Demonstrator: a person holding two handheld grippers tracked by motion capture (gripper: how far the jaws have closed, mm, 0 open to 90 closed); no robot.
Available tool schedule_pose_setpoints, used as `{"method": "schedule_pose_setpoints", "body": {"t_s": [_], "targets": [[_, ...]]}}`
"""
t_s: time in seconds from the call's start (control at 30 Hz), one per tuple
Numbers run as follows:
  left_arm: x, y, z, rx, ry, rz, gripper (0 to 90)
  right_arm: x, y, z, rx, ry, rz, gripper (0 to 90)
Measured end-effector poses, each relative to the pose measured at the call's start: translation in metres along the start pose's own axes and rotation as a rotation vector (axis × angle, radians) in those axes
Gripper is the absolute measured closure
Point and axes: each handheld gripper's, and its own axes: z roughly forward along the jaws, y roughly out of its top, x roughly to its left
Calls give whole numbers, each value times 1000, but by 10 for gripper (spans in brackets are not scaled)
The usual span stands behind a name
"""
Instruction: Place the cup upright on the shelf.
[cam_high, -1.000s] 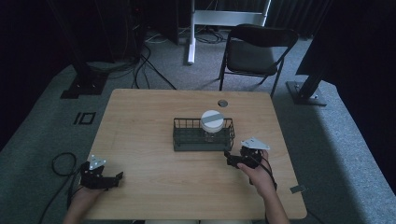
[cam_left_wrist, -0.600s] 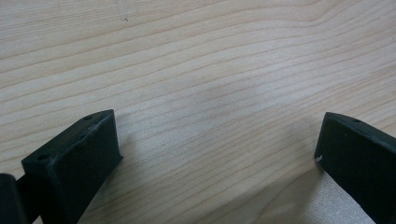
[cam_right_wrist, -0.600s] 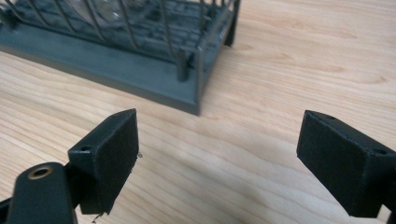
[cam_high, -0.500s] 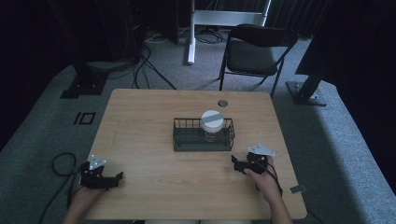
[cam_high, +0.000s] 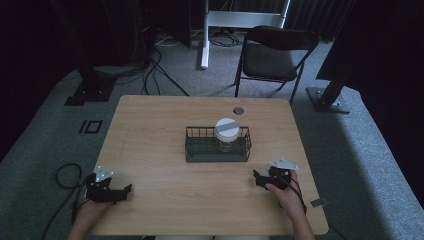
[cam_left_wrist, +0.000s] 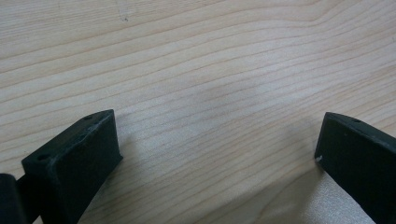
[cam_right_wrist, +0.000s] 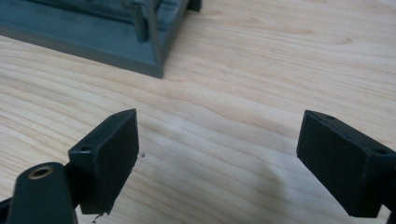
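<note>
A dark wire basket (cam_high: 218, 150), oblong with a solid base and barred sides, sat square on the wooden bench (cam_high: 150, 130) near its middle, a little toward the far edge. Inside its right half stood a clear jar (cam_high: 227, 136) with a round white lid, upright and rising above the basket's rim. In the right gripper view, one corner of the basket's base (cam_right_wrist: 93, 37) rested flat on the wood.

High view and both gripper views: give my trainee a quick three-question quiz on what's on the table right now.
1. True or false: the white-lidded jar stands inside the wire basket.
2. Which gripper is nearer the basket: A) left gripper B) right gripper?
3. Fill in: both grippers' jaws are ____, holding nothing.

Key: 1 true; 2 B; 3 open.
</note>
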Motion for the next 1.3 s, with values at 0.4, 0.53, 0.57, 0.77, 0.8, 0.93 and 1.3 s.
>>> {"method": "schedule_pose_setpoints", "body": {"t_s": [0.4,0.53,0.57,0.77,0.8,0.93,1.3], "targets": [[0,0,0,0,0,0,1,-12,-10,1,58,-41,12,128],[0,0,0,1,0,0,1,-14,-10,1,70,-64,20,127],[0,0,0,0,0,0,1,-15,-11,1,75,-71,26,127],[0,0,0,0,0,0,1,-22,-12,-1,80,-120,78,125],[0,0,0,0,0,0,1,-23,-13,-1,81,-122,85,125],[0,0,0,0,0,0,1,-26,-13,-1,86,-123,118,122],[0,0,0,-1,5,-9,1,-25,-13,-1,86,-132,130,120]]}}
